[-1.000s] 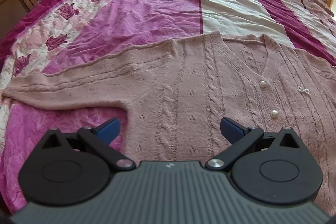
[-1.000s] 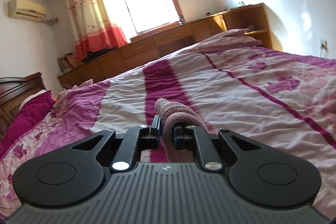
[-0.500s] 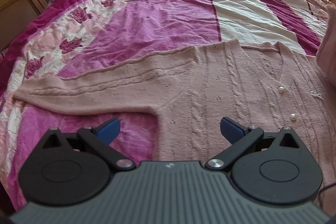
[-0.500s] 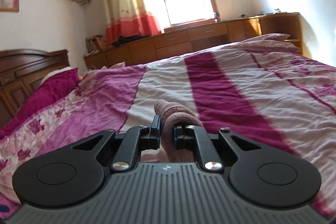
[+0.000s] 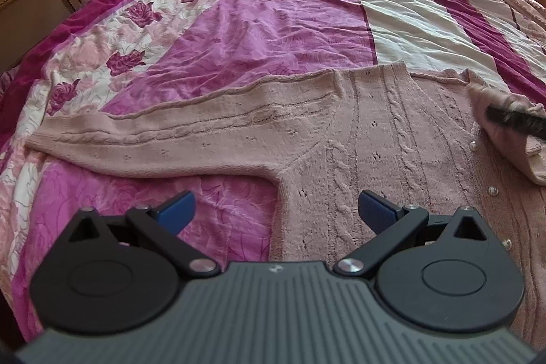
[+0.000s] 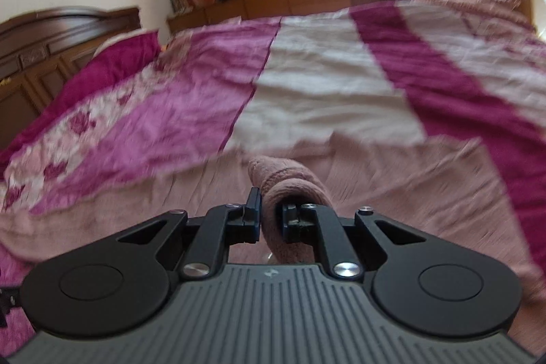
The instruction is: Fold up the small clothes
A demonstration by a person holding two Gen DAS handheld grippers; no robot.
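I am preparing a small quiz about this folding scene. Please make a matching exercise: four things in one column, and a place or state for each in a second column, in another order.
Things:
1. left tool
2. right tool
3. outstretched sleeve
4. pearl buttons

States:
a. sewn down the cardigan front
b. lying flat on the bedspread
c. open, holding nothing
d. shut on a sleeve cuff

Pairs: 1-c, 2-d, 3-b, 4-a

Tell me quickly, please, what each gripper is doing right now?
Left gripper: open, holding nothing, above the pink cardigan.
Right gripper: shut on the cardigan's sleeve.
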